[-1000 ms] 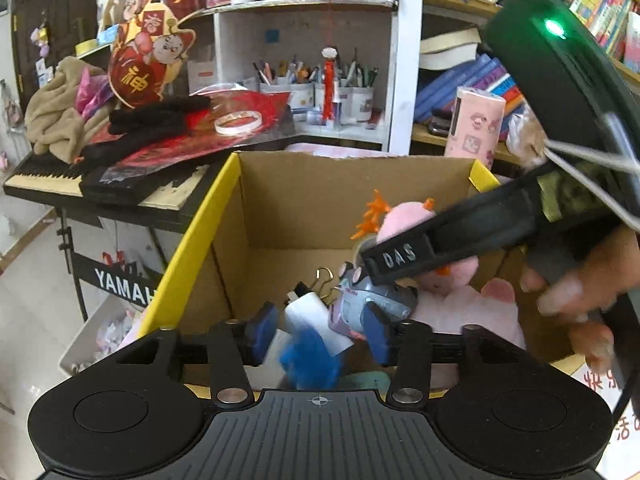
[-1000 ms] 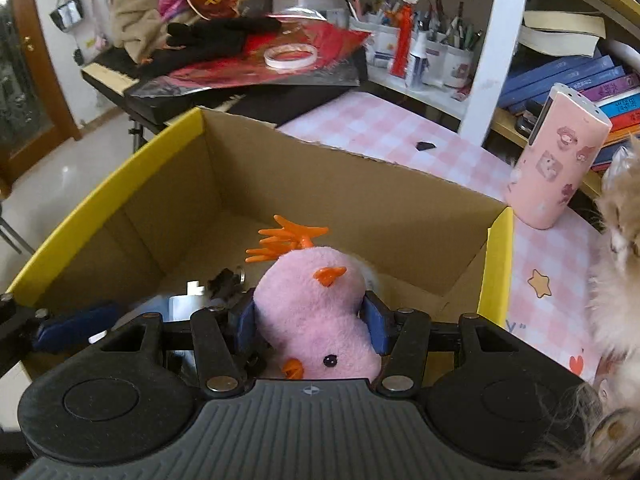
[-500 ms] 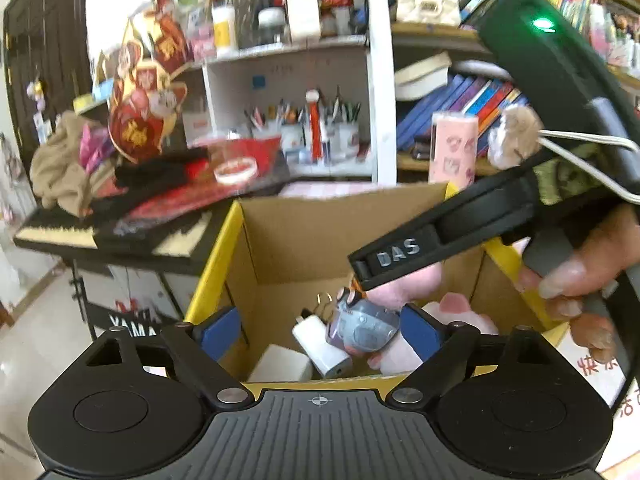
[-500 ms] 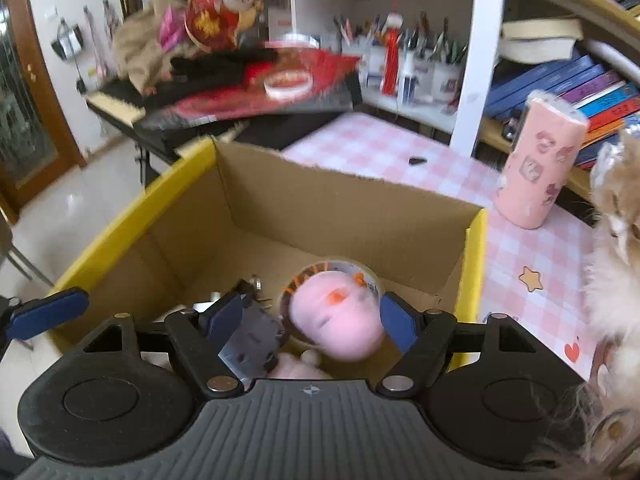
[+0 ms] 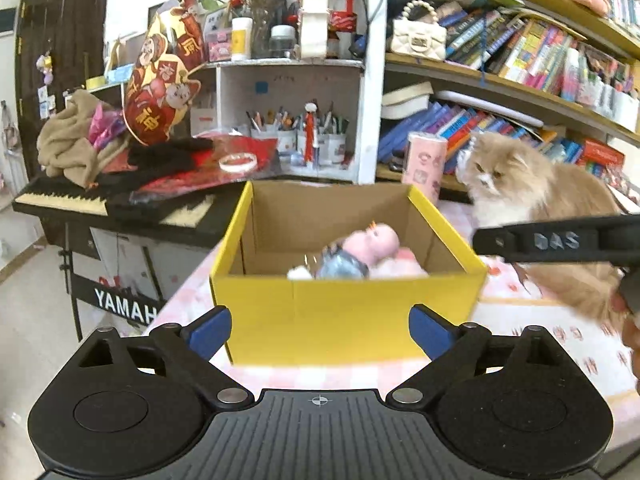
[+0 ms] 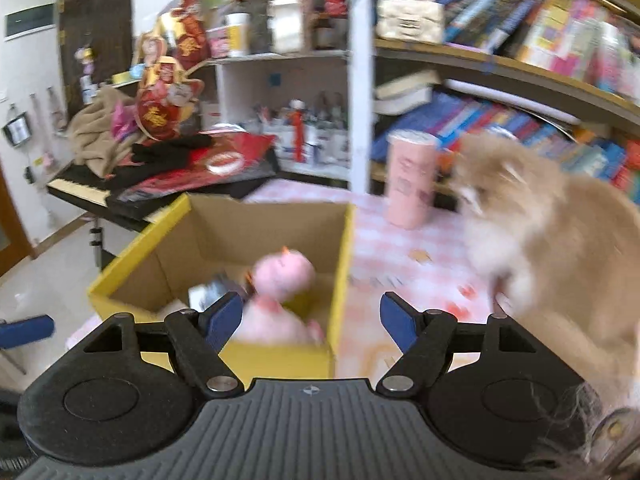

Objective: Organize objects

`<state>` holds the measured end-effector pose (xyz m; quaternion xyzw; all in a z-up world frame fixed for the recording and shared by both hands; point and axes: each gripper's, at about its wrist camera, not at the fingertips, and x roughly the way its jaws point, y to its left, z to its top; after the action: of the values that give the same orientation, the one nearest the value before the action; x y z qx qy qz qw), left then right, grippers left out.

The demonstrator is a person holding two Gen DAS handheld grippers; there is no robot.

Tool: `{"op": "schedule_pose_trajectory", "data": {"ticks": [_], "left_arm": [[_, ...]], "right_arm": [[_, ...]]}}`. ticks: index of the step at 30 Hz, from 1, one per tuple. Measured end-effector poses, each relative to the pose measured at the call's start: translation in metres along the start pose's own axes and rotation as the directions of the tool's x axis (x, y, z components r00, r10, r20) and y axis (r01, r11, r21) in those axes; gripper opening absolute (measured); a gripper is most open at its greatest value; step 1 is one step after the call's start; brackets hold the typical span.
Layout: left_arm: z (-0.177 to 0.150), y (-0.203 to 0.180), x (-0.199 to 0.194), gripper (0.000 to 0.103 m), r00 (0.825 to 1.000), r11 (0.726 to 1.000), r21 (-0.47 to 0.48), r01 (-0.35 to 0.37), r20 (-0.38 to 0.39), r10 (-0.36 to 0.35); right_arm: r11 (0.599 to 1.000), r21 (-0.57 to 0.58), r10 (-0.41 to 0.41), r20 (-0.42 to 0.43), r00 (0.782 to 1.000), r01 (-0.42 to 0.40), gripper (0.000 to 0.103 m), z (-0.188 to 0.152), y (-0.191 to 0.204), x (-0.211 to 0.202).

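Blurred pink plush toy (image 5: 370,242) lies inside yellow cardboard box (image 5: 344,312).

One yellow cardboard box (image 5: 344,312) stands on the desk (image 5: 540,332). One pink plush chick (image 5: 370,242) lies inside it, beside one grey toy (image 5: 340,266). One pink canister (image 5: 424,164), one fluffy cat (image 5: 532,188), one keyboard (image 5: 60,200).

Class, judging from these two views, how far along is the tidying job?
Done: the pink plush and a grey toy lie in the yellow box. In hand: nothing; the left gripper, jaws opening, and right gripper are empty. Left: possibly the pink cup standing on the table.
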<state>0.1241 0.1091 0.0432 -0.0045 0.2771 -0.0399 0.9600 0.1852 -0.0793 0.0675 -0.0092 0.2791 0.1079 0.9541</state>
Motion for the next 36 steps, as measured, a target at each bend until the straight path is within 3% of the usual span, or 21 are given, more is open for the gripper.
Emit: {"op": "schedule_pose_trajectory", "data": {"ticks": [7,16,27,36], "left_arm": [[-0.035,-0.017,-0.022,0.097,0.997,0.997,0.060,0.052,-0.064,-0.048],[-0.067,-0.047,-0.041,0.097,0.983,0.986,0.095,0.133,-0.140,-0.119],[-0.075,-0.095,-0.041,0.097,0.974,0.968,0.172,0.185,-0.165,-0.157],[-0.082,-0.124,-0.038,0.097,0.978,0.961,0.231,0.155,-0.172,-0.117]], "right_arm": [[0.990,0.074,-0.115,-0.069,0.991,0.120,0.074,-0.065,-0.004,-0.049],[0.950,0.136,-0.260,-0.152,0.954,0.280,0.075,-0.134,-0.010,-0.099],[0.874,0.211,-0.400,-0.200,0.895,0.438,0.075,-0.165,-0.032,-0.133],[0.831,0.240,-0.444,-0.257,0.858,0.502,0.075,-0.176,-0.051,-0.135]]}}
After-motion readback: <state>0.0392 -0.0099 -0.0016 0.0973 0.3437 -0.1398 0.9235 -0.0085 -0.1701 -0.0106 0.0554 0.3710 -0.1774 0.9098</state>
